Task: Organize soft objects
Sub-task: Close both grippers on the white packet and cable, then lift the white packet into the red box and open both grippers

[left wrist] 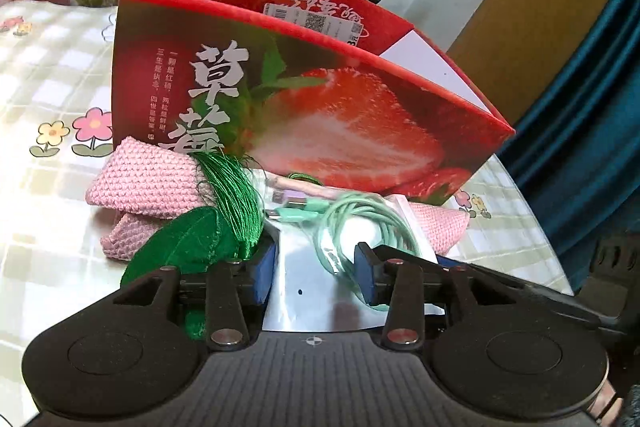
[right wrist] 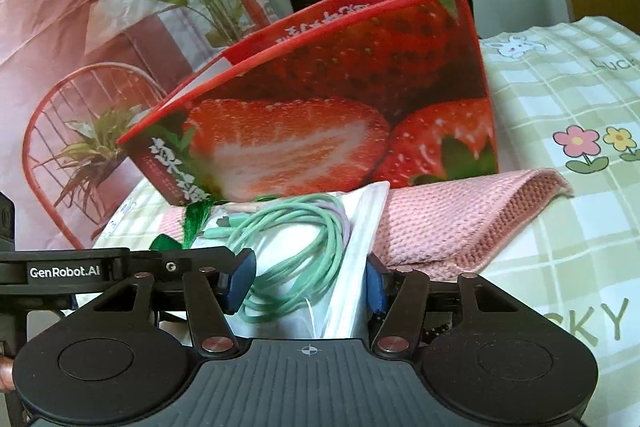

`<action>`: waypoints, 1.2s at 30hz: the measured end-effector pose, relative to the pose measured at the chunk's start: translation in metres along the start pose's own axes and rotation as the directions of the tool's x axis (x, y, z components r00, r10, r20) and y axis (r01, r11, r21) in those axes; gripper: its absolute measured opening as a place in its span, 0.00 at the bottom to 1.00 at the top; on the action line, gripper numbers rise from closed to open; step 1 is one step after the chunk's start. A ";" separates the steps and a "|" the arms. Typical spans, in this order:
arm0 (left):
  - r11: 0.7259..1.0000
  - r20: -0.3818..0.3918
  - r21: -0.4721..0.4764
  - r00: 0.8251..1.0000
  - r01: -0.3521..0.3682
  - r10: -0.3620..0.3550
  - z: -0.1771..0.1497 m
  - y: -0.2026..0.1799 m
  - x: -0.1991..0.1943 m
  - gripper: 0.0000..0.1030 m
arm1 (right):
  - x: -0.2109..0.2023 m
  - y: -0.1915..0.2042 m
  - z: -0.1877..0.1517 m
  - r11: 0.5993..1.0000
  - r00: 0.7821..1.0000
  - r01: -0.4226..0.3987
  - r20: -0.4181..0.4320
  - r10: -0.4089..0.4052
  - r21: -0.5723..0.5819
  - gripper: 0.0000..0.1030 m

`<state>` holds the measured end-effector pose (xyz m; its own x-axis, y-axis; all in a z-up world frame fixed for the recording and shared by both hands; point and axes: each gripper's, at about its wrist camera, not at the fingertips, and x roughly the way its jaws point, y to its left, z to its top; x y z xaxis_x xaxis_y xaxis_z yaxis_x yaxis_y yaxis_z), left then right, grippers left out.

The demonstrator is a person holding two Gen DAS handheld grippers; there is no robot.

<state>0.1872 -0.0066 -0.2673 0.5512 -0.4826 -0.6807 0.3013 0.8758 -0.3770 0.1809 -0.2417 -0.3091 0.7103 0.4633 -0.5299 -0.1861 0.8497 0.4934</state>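
Left gripper (left wrist: pixel 316 273) and right gripper (right wrist: pixel 306 279) both spread wide, clutching nothing, straddling clear plastic bag (left wrist: pixel 304 291) of coiled mint-green cable (right wrist: pixel 296 251). Bag lies on pink knitted cloth (right wrist: pixel 452 223) against open red strawberry-print cardboard box (left wrist: pixel 320 107). Left view alone shows green silk tassel with embroidered leaf (left wrist: pixel 224 211) and label inside box. Right view alone shows cloth's folded edge on checked flower-print sheet (right wrist: pixel 560 99).

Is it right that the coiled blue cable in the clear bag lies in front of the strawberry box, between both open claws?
Not quite: the cable is mint green, not blue, as the right wrist view shows. The rest holds: it is coiled in the clear bag, in front of the strawberry box, between the open left claw and right claw.
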 end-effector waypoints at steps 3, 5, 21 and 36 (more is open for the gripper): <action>1.000 0.011 0.021 1.000 -0.006 0.006 -0.003 -0.005 -0.004 0.42 | -0.004 0.006 0.001 1.000 1.000 -0.001 0.012 0.001 -0.024 0.47; 1.000 0.023 0.020 1.000 -0.001 0.000 -0.003 -0.007 -0.008 0.42 | -0.008 0.008 0.002 0.999 1.000 -0.009 0.023 0.010 -0.033 0.46; 0.988 0.155 0.154 0.988 -0.018 -0.006 -0.002 -0.030 -0.055 0.42 | -0.044 0.032 0.012 0.986 0.991 -0.036 0.125 0.057 -0.163 0.45; 0.983 0.228 0.184 0.972 0.018 -0.060 0.022 -0.031 -0.073 0.42 | -0.066 0.050 0.040 0.969 0.974 -0.052 0.200 0.103 -0.243 0.42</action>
<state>0.1546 0.0016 -0.1918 0.6949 -0.5209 -0.4958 0.4489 0.8528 -0.2669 0.1515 -0.2401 -0.2220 0.8088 0.4885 -0.3274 -0.3823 0.8599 0.3383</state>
